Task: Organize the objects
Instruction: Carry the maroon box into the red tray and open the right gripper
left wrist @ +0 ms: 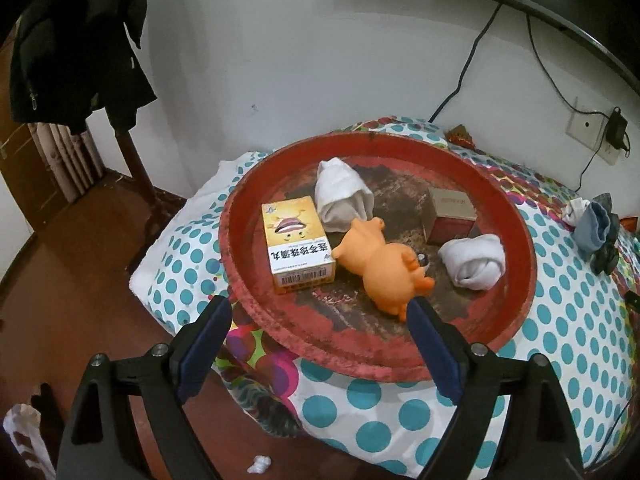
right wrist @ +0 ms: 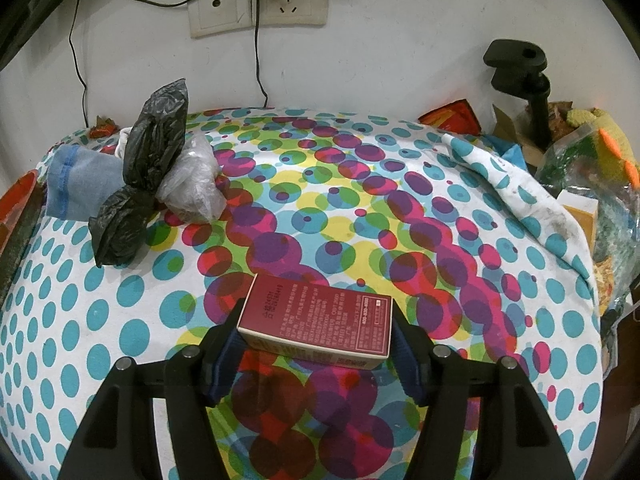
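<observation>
A round red tray [left wrist: 516, 216] lies on the dotted cloth. In it are a yellow-white medicine box [left wrist: 296, 242], an orange toy pig [left wrist: 380, 260], two rolled white socks [left wrist: 340, 194] [left wrist: 476, 262] and a red-and-tan box [left wrist: 452, 212]. My left gripper [left wrist: 320, 312] is open and empty over the tray's near rim, its right finger close to the pig. My right gripper [right wrist: 316, 330] is shut on a dark red box [right wrist: 316, 322], held just above the cloth.
A blue sock [right wrist: 80, 188], a black plastic bag [right wrist: 140, 176] and a clear bag [right wrist: 192, 184] lie at the far left of the cloth [right wrist: 360, 200]. Clutter and a black clamp stand [right wrist: 520, 76] fill the right. Wall sockets with cables [right wrist: 260, 4] are behind.
</observation>
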`<state>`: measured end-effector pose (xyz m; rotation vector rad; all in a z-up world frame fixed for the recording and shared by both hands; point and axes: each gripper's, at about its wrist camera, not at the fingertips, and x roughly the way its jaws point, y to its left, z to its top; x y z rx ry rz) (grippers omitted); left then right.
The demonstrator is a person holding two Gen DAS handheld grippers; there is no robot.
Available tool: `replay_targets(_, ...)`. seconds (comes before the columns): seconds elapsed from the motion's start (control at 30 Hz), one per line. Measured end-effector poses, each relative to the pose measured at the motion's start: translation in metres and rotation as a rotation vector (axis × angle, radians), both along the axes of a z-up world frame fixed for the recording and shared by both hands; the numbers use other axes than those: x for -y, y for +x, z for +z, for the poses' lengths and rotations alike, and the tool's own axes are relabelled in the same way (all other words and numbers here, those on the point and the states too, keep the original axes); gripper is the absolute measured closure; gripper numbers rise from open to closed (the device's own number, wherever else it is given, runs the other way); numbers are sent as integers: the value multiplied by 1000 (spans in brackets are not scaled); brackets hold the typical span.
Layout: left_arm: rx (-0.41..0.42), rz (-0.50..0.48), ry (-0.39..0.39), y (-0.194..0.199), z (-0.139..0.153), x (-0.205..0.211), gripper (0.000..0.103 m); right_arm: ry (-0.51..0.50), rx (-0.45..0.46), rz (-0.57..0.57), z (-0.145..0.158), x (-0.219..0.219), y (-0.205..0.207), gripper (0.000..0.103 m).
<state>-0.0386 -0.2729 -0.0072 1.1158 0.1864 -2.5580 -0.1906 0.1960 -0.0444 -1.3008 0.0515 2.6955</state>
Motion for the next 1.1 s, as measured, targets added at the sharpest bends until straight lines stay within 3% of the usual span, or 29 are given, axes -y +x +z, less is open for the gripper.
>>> replay_targets(0.2, 4, 1, 17, -1, -7, 9, 14, -23, -18, 24, 8, 18, 10, 37)
replay_targets(0.43, -9, 13, 27, 1, -7, 18, 14, -52, -45, 151, 32, 68, 23, 37)
replay_targets(1.1, -21, 91, 59, 8, -6, 51, 14, -38, -87, 541, 81, 286, 19, 37)
